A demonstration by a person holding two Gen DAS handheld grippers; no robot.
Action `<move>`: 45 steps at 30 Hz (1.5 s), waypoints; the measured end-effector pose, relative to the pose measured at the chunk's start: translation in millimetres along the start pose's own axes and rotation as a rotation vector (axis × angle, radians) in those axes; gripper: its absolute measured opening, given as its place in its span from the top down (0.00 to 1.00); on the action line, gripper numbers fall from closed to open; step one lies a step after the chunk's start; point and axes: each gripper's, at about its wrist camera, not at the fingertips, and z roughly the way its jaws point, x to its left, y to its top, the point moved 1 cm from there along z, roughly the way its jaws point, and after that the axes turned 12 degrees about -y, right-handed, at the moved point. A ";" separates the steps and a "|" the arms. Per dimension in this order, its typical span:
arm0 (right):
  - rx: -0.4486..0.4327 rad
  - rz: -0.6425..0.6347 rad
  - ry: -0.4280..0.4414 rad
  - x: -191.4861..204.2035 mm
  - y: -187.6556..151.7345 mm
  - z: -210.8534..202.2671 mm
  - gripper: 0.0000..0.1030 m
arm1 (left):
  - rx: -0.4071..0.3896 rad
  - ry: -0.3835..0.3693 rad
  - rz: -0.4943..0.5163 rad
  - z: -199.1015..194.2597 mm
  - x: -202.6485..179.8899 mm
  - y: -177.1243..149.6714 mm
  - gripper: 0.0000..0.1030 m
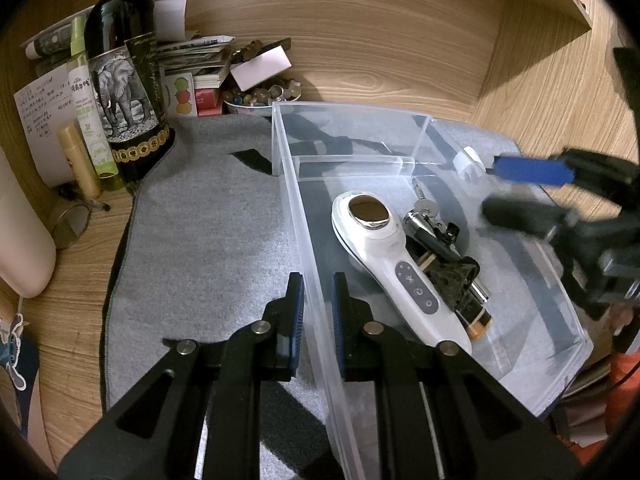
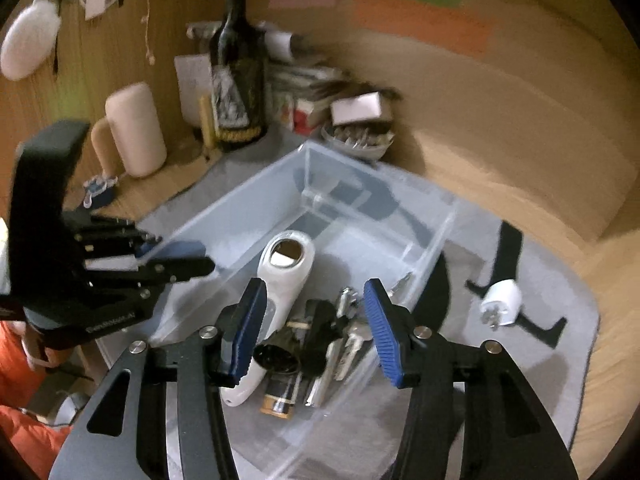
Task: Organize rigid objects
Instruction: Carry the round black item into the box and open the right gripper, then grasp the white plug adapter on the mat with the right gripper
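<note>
A clear plastic box [image 1: 348,107] [image 2: 240,196] sits on a grey mat [image 1: 208,220]. Inside lie a white handheld device [image 1: 384,256] [image 2: 280,280] with an oval metal head, keys, a black clip and a battery [image 1: 478,322] [image 2: 278,400]. My left gripper [image 1: 318,278] [image 2: 196,258] is shut on the box's left wall. Over the box's near end, my right gripper [image 2: 314,286] [image 1: 520,192] stands open with nothing between its pads. A white plug [image 1: 470,162] [image 2: 502,304] lies on the mat outside the box's right wall.
A dark wine bottle [image 1: 124,80], small tubes, stacked papers and a bowl of beads [image 1: 260,98] crowd the back left corner. A pale cylinder [image 2: 136,128] stands at the left. Wooden walls close the back and right. An orange sleeve [image 2: 24,432] shows low left.
</note>
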 end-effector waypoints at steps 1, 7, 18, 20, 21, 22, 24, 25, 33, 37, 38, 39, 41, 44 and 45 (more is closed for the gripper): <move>-0.017 0.015 -0.007 -5.5 2.0 -5.2 0.54 | 0.000 0.000 -0.001 -0.2 0.6 -0.2 0.89; -0.096 0.099 -0.103 -47.9 14.2 -30.5 0.48 | 0.004 -0.002 0.000 -1.0 1.5 -1.5 0.89; -0.045 0.355 -0.214 -138.0 9.6 -8.0 0.46 | 0.004 -0.002 0.002 -1.7 2.3 -2.3 0.89; -0.006 0.389 -0.209 -147.0 3.0 7.0 0.46 | 0.006 -0.002 0.001 -1.8 3.3 -2.9 0.89; 0.016 0.406 -0.203 -151.2 -0.7 16.4 0.46 | 0.007 -0.002 0.000 -1.7 3.3 -3.2 0.89; 0.035 0.418 -0.200 -154.6 -4.4 23.5 0.46 | 0.009 -0.002 -0.001 -1.8 4.3 -3.7 0.89; 0.072 0.440 -0.192 -160.3 -10.6 40.2 0.46 | 0.011 -0.001 -0.001 -2.1 4.7 -4.8 0.89; 0.096 0.449 -0.189 -162.7 -14.1 51.3 0.46 | 0.011 0.000 -0.002 -2.3 5.4 -5.1 0.89; 0.199 0.454 -0.149 -160.8 -30.6 98.9 0.46 | 0.011 -0.004 -0.015 -3.7 6.3 -5.6 0.89; 0.221 0.430 -0.150 -156.2 -33.0 113.7 0.50 | 0.012 -0.004 -0.015 -4.2 6.5 -5.9 0.89; 0.222 0.427 -0.154 -155.9 -33.8 115.0 0.58 | 0.012 -0.004 -0.015 -3.7 6.3 -5.4 0.89; 0.224 0.420 -0.154 -155.4 -34.6 115.5 0.65 | 0.011 -0.005 -0.015 -4.0 6.3 -5.7 0.89; 0.219 0.417 -0.146 -155.6 -34.2 113.9 0.65 | 0.012 -0.004 -0.014 -3.7 6.2 -5.3 0.89; 0.195 0.398 -0.150 -154.4 -30.1 105.0 0.65 | 0.011 -0.004 -0.016 -3.7 6.2 -5.2 0.89; 0.182 0.390 -0.153 -153.3 -28.6 99.6 0.65 | 0.011 -0.004 -0.015 -3.7 6.2 -5.2 0.89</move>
